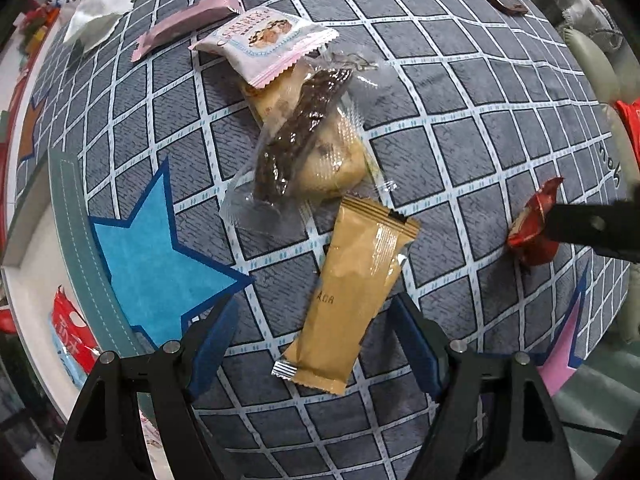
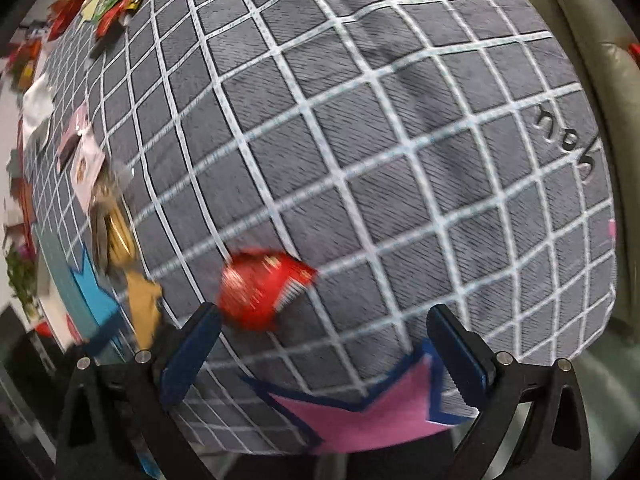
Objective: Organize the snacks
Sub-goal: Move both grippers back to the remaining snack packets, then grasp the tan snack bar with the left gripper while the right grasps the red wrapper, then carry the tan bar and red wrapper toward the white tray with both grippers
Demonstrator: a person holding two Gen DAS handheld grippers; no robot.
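Snack pile: a small heap lies near the middle of the checked cloth (image 1: 460,152), seen from the left wrist view.
Tan packet (image 1: 356,292): long, sealed, lies flat at the near end of the heap, its lower end between the left gripper's fingers but not touched by them.
Clear packet (image 1: 304,140): holds a dark bar, lies across a pale pastry packet (image 1: 340,160) and overlaps it.
White packet (image 1: 268,44): pink-edged, printed front up, rests on the far end of the heap.
Pink bar (image 1: 188,24): just beyond the white packet, apart from the heap.
Red packet (image 2: 260,288): crumpled, lies on the cloth well right of the heap; blurred in the right wrist view.
Left gripper (image 1: 316,344): spread wide, low over the cloth, nothing held.
Right gripper (image 2: 324,344): spread wide, nothing held; the red packet sits just ahead of its left finger. Contact: cannot tell because of blur. In the left wrist view a black finger overlaps that packet's edge.
Cloth details: blue star (image 1: 160,252) left of the heap, pink star (image 2: 372,420) at the near edge.
White tissue (image 1: 104,8): far left corner of the cloth.
Far edge: more wrappers (image 2: 116,4), too small to identify.
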